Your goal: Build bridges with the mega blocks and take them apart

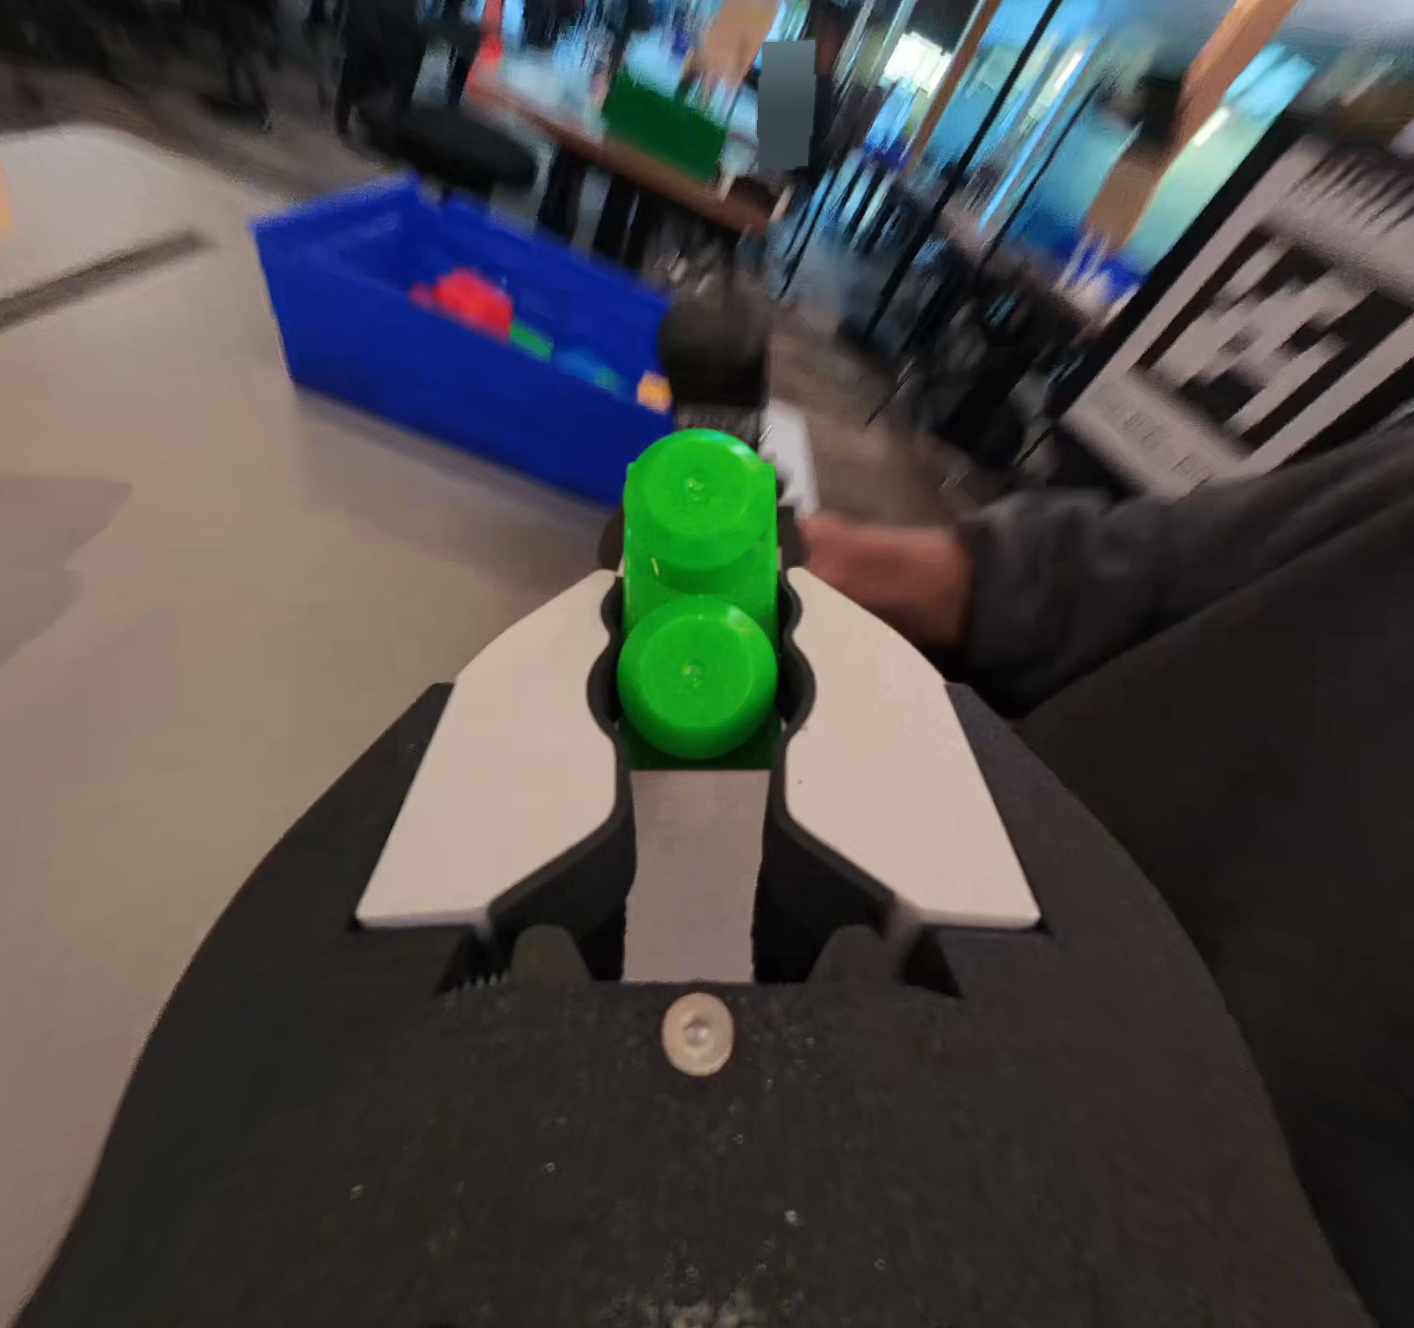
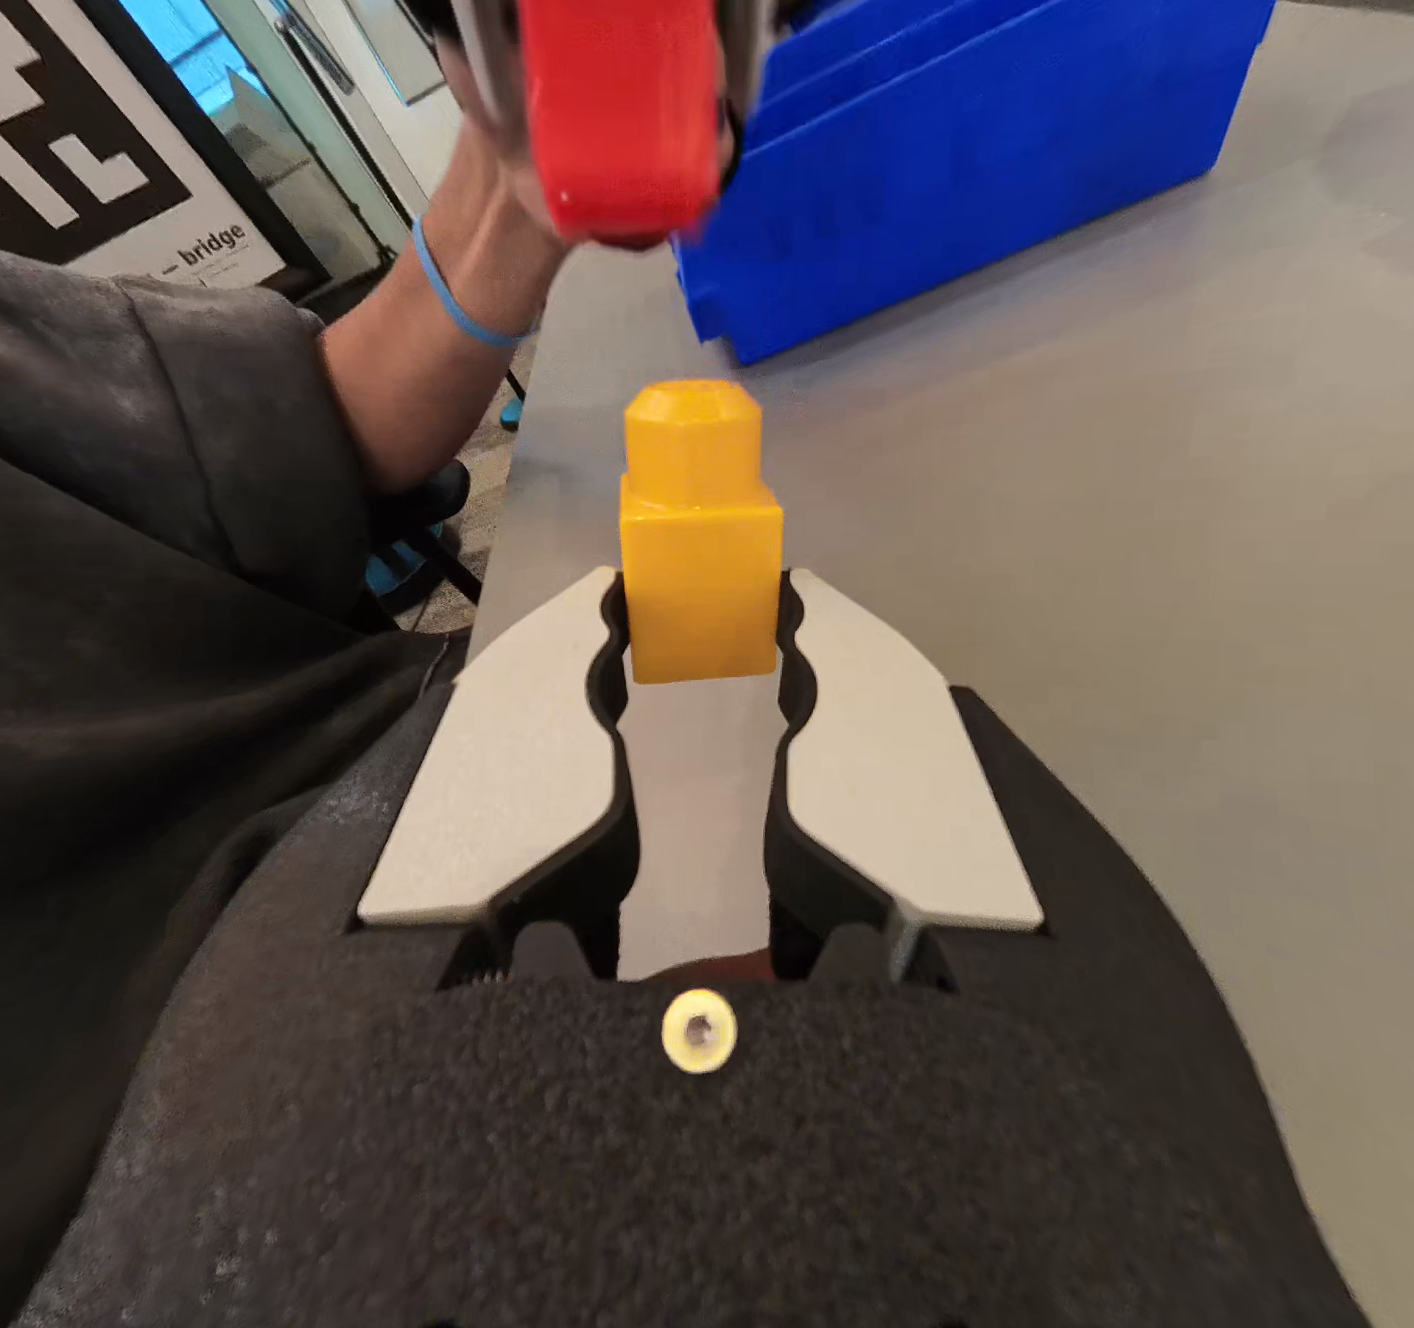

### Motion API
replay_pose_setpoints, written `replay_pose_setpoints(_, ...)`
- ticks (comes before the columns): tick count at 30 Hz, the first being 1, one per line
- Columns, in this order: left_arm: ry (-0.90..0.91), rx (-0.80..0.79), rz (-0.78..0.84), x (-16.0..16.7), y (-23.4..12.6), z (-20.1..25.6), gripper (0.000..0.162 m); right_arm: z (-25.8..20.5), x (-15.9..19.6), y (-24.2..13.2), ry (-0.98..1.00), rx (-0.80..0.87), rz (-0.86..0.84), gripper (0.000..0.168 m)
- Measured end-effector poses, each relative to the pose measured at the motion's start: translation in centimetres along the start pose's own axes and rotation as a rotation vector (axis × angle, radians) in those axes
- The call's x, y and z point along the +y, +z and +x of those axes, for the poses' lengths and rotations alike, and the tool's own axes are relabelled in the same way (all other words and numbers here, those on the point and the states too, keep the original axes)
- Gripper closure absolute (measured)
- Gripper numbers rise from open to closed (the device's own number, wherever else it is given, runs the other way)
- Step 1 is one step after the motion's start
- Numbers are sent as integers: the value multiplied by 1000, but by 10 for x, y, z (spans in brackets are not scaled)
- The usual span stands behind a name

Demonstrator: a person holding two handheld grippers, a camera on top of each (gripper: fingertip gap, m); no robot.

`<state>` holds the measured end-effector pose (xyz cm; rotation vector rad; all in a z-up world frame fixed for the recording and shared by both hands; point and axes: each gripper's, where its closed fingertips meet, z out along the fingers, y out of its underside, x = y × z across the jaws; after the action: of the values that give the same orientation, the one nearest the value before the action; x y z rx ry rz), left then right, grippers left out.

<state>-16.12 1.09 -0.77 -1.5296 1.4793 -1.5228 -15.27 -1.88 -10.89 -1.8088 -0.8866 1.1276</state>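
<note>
Each hand-held gripper is carrying a piece above the desk (image 2: 1071,526): the left hand-held gripper (image 1: 698,587) pinches a green two-stud block (image 1: 696,602), the right hand-held gripper (image 2: 700,602) a yellow one-stud block (image 2: 700,572). With no bridge in view, this looks like either fetching or clearing away; next, each block goes to the desk or the far blue bin (image 1: 459,365).

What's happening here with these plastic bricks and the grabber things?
A person holds a pair of tongs in each hand. The left tongs grip a green block; the right tongs grip a yellow block. Both are held over a grey table, near a blue bin with more blocks inside. No bridge is in view.
</note>
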Motion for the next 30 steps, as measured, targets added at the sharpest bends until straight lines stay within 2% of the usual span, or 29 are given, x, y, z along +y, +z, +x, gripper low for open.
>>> replay_pose_setpoints(2,-39,82,107,-24,-28,9,126,3,4,0,11,5,-11,132)
replay_pose_setpoints(3,-29,65,119,-27,-37,8,126,4,4,0,5,12,-17,132)
replay_pose_setpoints(7,-15,-85,3,-10,-45,-9,126,4,3,2,-9,39,-34,131)
replay_pose_setpoints(10,-14,-155,-43,-5,-45,-15,126,-2,-18,-13,-51,106,-38,131)
replay_pose_setpoints(13,12,-217,-81,-2,-44,-18,126,-7,-59,-67,-153,289,-28,131)
replay_pose_setpoints(15,32,-239,-96,-1,-44,-18,126,4,-84,-126,-181,500,11,131)
replay_pose_setpoints(17,41,-246,-105,0,-43,-17,126,33,-91,-201,-130,789,42,131)
replay_pose_setpoints(18,39,-242,-106,0,-43,-17,126,51,-82,-239,-73,939,36,132)
replay_pose_setpoints(20,31,-238,-107,1,-41,-17,126,86,-38,-301,119,1175,-74,132)
replay_pose_setpoints(23,16,-246,-127,6,-37,-22,126,111,31,-357,292,1385,-341,131)
replay_pose_setpoints(25,11,-248,-147,10,-35,-24,126,118,52,-379,341,1479,-431,131)
replay_pose_setpoints(30,29,-259,-184,16,-31,-25,126,129,94,-398,445,1569,-631,131)
